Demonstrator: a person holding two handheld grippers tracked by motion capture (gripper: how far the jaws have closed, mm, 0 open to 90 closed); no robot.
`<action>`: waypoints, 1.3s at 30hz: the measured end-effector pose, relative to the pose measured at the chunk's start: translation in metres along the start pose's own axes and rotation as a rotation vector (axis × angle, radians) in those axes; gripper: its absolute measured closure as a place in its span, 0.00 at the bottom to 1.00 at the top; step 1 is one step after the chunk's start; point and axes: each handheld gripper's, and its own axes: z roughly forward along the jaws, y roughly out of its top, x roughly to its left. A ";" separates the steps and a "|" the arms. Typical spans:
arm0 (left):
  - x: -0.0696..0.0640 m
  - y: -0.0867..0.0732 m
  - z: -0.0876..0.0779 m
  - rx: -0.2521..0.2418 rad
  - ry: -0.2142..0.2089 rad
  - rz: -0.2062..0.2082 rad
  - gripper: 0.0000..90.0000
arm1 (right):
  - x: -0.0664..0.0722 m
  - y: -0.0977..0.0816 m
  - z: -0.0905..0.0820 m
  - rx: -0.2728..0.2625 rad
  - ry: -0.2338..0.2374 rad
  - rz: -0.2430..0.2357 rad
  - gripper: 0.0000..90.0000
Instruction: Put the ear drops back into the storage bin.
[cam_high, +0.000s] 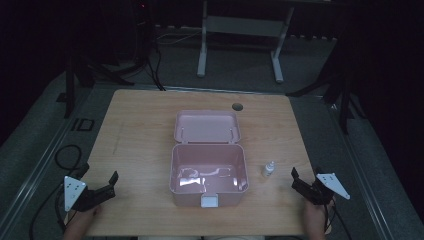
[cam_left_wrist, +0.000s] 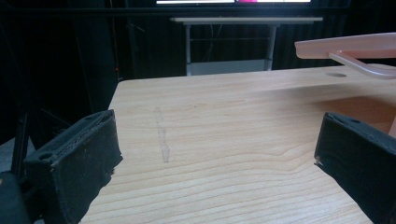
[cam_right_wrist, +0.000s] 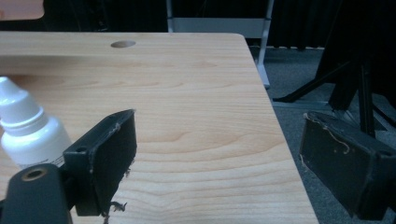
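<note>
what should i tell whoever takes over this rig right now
Left hand-held gripper: open, holding nothing, low over the near left corner of the table.
Right hand-held gripper: open, holding nothing, at the near right edge.
Pink box: mid-table, lid swung open to the far side, nothing visible inside.
Small white dropper bottle: upright on the table between the box and the right hand-held gripper, untouched.
Done: box is open.
Left: most likely grasp the bottle with the right hand-held gripper, put it in the box and close the lid.
</note>
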 end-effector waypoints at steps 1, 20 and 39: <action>0.000 0.000 0.000 -0.001 -0.001 0.001 0.00 | 0.000 0.000 0.001 0.008 0.007 -0.006 0.12; 0.000 0.000 0.000 0.001 -0.008 -0.004 0.00 | 0.002 0.008 0.004 0.125 0.071 -0.031 0.14; 0.001 0.000 0.000 0.000 -0.013 -0.010 0.00 | 0.010 0.028 0.013 0.589 0.195 -0.117 0.12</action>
